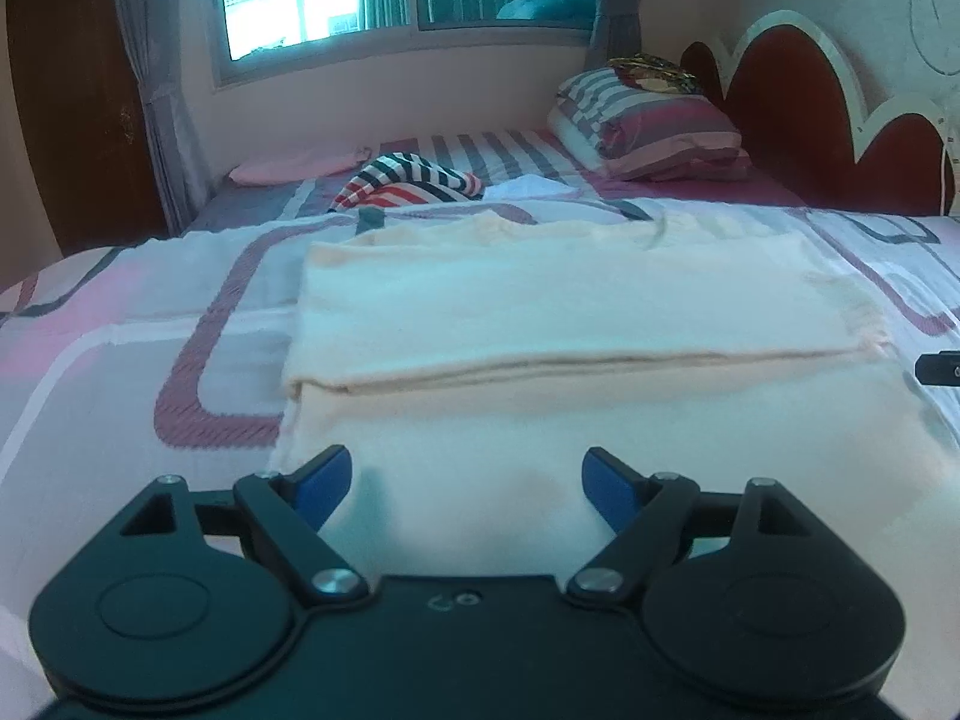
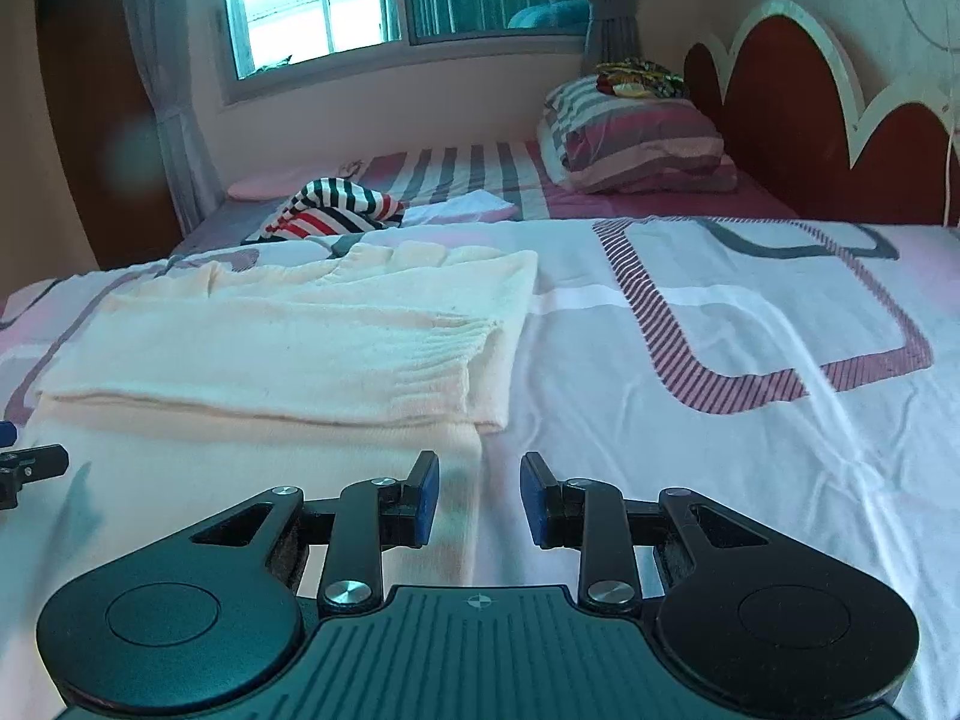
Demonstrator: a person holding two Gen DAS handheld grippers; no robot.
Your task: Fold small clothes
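Presently, view by view.
Left wrist view: the left claw (image 1: 467, 483) fills the lower middle, jaws spread wide and empty, over the near part of the cream garment (image 1: 570, 312).
Garment there: lies flat on the bed (image 1: 90, 360), centre frame, one layer folded across with its edge running left to right.
Far pile: a striped garment (image 1: 408, 183) sits crumpled at upper middle, unfolded.
Right wrist view: the right claw (image 2: 480, 498) is at lower middle, jaws part-open, gripping nothing, above the cream garment's (image 2: 282, 348) right edge.
Risk: pinching only the top layer would likely drag the fold askew.
Risk: catching the bed's cover with the cloth would probably wrinkle both.
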